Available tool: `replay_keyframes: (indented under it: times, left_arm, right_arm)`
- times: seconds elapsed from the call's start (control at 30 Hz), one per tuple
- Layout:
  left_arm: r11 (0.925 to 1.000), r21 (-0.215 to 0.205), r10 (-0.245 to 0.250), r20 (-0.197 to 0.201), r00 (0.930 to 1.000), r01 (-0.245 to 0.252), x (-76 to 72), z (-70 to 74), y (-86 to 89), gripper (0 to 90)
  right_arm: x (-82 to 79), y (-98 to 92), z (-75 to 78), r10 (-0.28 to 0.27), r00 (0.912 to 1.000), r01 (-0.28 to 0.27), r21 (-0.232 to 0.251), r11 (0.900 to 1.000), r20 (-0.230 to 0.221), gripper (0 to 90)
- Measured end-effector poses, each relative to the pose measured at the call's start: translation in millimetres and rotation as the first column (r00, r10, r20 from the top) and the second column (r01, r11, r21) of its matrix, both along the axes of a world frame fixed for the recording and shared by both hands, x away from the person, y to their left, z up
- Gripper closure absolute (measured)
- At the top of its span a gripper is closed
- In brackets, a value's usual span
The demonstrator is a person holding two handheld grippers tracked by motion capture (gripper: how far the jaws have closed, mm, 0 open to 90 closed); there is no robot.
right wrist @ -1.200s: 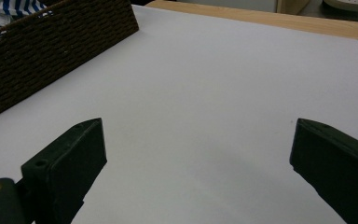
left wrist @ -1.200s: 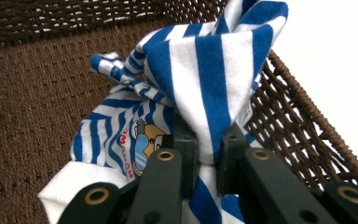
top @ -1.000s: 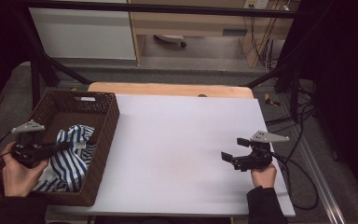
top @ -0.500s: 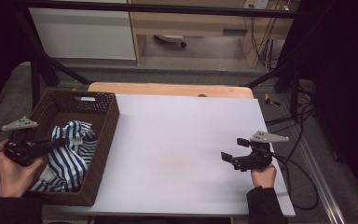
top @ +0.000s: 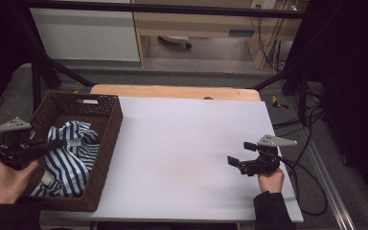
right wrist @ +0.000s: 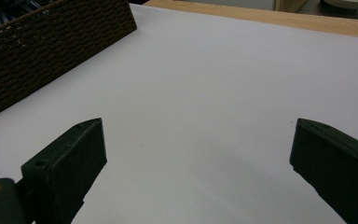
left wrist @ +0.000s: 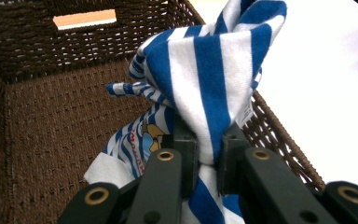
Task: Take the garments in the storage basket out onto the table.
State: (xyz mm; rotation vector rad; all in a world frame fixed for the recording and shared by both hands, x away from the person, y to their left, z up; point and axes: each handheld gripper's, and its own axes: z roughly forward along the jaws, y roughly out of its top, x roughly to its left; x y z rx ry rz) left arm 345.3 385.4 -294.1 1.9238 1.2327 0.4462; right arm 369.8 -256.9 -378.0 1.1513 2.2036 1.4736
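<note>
A blue-and-white striped cloth (top: 72, 155) lies in a brown wicker basket (top: 106, 109) at the table's left. My left gripper (top: 52, 143) is shut on a bunched fold of the striped cloth (left wrist: 205, 93), which rises above the jaws inside the basket (left wrist: 37, 116). My right gripper (top: 239, 154) stands open just above the white table (top: 182, 139) near its right front edge, with nothing between its jaws. In the right gripper view the gripper (right wrist: 198, 161) faces the bare white surface, and the basket (right wrist: 51, 51) sits at the upper left.
A wooden strip (top: 172, 91) runs along the table's far edge. Cables (top: 311, 167) trail off the right side. A black frame post (top: 38, 72) stands behind the basket. A cabinet (top: 91, 33) and the floor lie beyond.
My left gripper has drawn back to the left and a little towards the person, pulling the striped cloth up with it. The right gripper has stayed put.
</note>
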Motion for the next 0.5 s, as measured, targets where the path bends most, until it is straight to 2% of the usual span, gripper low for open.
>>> replay_keyframes:
  times: [0.33,0.5]
  left_arm:
    - [0.9997,0.000,-0.023,0.013,0.9996,0.023,-1.4,8.3,1.3,81.4]
    - [0.9994,0.016,-0.030,0.013,0.9995,0.030,-0.3,13.5,1.8,81.4]
  right_arm:
    - [0.8,1.0,-1.1,0.002,1.0000,-0.003,-0.010,1.000,-0.005,4.1]
    - [0.6,0.8,-0.8,0.003,1.0000,-0.003,-0.009,1.000,-0.006,4.1]
